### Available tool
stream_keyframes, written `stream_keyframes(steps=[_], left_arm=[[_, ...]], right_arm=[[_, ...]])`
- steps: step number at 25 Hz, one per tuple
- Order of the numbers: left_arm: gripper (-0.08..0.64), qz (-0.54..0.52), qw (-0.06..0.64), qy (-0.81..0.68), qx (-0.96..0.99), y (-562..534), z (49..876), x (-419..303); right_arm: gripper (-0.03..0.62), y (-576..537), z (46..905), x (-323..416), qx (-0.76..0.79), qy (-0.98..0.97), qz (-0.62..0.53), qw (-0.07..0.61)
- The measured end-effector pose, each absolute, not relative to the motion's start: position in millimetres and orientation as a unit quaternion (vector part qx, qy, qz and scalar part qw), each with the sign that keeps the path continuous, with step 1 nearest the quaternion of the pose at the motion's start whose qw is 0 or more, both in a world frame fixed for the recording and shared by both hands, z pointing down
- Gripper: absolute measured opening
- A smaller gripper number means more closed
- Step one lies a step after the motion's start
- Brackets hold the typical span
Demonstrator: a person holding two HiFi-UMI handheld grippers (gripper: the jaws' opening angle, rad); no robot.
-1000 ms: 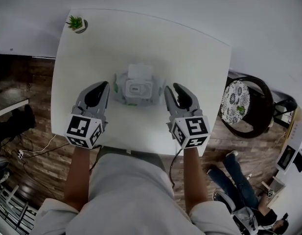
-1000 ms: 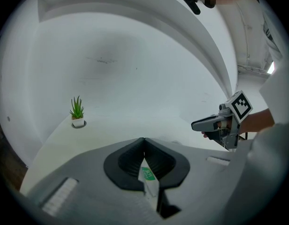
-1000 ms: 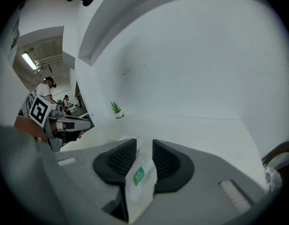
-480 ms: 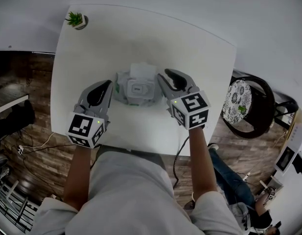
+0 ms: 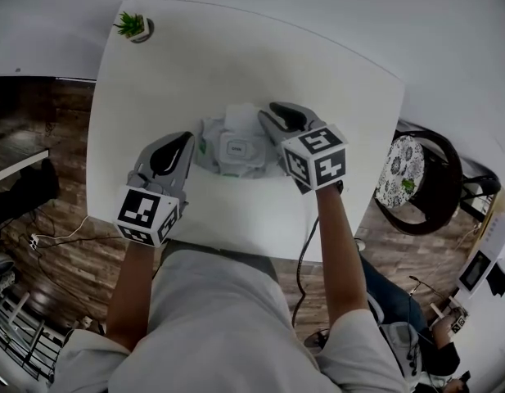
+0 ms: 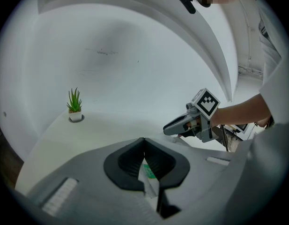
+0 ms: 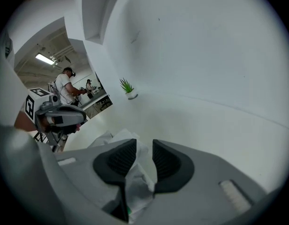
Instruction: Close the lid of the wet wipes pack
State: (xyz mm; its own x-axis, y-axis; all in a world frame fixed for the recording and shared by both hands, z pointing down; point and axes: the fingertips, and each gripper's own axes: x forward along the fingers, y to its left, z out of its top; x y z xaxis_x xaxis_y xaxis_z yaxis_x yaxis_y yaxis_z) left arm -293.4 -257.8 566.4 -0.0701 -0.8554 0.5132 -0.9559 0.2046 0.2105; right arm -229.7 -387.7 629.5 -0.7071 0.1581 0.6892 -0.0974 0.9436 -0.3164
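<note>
The wipes pack [image 5: 236, 149] is lying between the 2 grippers, its lid [image 5: 237, 115] standing open on the far side. The right gripper [image 5: 266, 115] is hanging at the lid's right edge, jaws narrowly apart and gripping nothing. The left gripper [image 5: 187, 140] is sitting just left of the pack, jaw tips meeting.

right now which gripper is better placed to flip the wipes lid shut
Right. The right gripper hovers with jaws apart, just beside the raised lid. The left gripper is shut on the left edge of the wet wipes pack, likely steadying it.
</note>
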Motion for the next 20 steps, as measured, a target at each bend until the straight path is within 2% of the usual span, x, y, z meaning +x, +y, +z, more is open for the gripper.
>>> stream_keyframes(steps=[10, 20], left_arm=[[0.005, 0.089, 0.276, -0.724, 0.626, -258, 570, -297], [0.005, 0.085, 0.270, -0.727, 0.626, -254, 563, -297]], right_arm=[[0.115, -378, 638, -229, -0.045, -0.896, 0.184, 0.401], [0.115, -373, 610, -228, -0.056, -0.913, 0.160, 0.371]])
